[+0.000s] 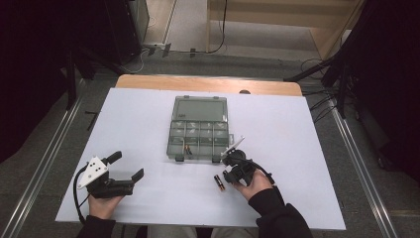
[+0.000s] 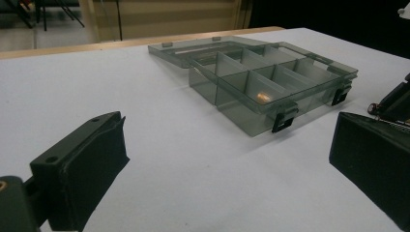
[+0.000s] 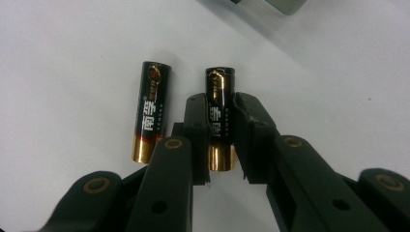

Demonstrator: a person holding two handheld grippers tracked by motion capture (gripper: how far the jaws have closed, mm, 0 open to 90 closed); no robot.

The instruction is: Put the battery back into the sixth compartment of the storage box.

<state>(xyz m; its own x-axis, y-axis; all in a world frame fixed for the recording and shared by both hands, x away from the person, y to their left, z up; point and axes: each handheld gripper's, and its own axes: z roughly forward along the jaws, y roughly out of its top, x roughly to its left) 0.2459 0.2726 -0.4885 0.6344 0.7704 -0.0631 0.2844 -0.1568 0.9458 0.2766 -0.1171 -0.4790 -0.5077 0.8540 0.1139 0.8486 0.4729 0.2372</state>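
Note:
A smoky clear compartment box (image 1: pixel 200 106) lies open mid-table, lid folded back, with one battery (image 1: pixel 187 148) in a front compartment. In the right gripper view, my right gripper (image 3: pixel 221 108) is shut on a black-and-gold AA battery (image 3: pixel 220 87), low over the white table. A second battery (image 3: pixel 150 111) lies loose just to its left. In the high view, this gripper (image 1: pixel 227 174) sits in front of the box's right corner, beside a battery (image 1: pixel 219 182). My left gripper (image 1: pixel 126 166) rests open at the front left, with nothing between its jaws (image 2: pixel 227 150).
The white table top (image 1: pixel 297 148) has bare room on both sides of the box (image 2: pixel 270 104). Its two black latches face the front edge. Beyond the table's far wooden edge are floor cables and dark stands.

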